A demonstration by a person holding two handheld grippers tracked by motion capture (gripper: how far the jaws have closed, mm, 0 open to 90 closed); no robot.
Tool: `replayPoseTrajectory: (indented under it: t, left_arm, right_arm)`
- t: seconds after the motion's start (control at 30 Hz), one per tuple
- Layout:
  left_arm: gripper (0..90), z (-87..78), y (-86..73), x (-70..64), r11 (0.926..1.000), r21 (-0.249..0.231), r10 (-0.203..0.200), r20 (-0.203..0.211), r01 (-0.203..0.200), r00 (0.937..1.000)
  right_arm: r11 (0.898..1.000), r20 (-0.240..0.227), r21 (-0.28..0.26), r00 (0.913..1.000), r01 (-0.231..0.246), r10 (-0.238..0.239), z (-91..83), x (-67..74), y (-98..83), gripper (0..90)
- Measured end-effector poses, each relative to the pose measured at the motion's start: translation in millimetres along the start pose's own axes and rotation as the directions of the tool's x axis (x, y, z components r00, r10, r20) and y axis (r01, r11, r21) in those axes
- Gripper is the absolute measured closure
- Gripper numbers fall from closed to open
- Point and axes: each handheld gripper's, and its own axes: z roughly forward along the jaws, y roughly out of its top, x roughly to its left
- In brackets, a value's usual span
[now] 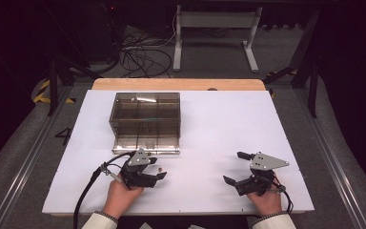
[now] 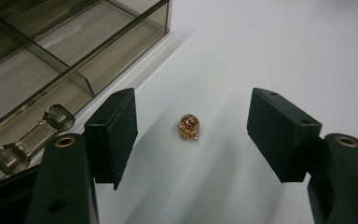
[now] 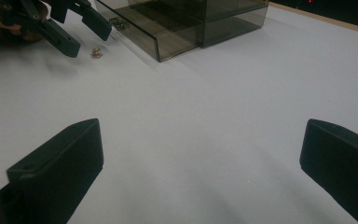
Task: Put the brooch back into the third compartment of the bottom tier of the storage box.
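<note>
left hand-held gripper [image 2: 191, 140]: held low and level, part-open, nothing gripped | small copper-coloured piece [image 2: 189, 127]: on counter [image 1: 219, 124] between its jaws, untouched | right hand-held gripper [image 3: 200, 163]: low, wide, empty | smoky drawer box [image 1: 146, 121]: just beyond left hand-held gripper | floor marking [image 1: 65, 135]: "4"

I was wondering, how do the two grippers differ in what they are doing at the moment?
The left gripper points at a small copper-coloured bead lying between its open jaws, untouched, near the smoky plastic drawer box; the right gripper has only bare white table between its jaws. The right gripper's jaws stand wider apart than the left's. Both are open, hand-held and low over the table.
</note>
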Motion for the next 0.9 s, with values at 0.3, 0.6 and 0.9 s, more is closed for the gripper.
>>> replayPoseTrajectory:
  t: [0.3, 0.6, 0.9]
  left_arm:
    - [51.1, 3.2, 1.7, -4.0, 0.9985, 0.036, 0.042, -0.022, -0.042, 0.9989]
    - [62.2, 7.4, 3.5, -9.9, 0.9953, 0.064, 0.075, -0.047, -0.072, 0.996]
    - [78.1, 8.1, 4.0, -10.2, 0.9961, 0.062, 0.067, -0.056, -0.064, 0.9962]
  right_arm:
    - [1.0, -0.003, 0.002, 1.0, 0.0, 0.0, 0.2, 0.0, 0.0, 0.5]
    - [1.0, -0.004, 0.003, 1.0, 0.001, -0.001, 0.3, 0.0, 0.0, 0.6]
    - [1.0, -0.006, 0.005, 1.0, 0.001, -0.001, 0.6, -0.1, 0.0, 0.6]
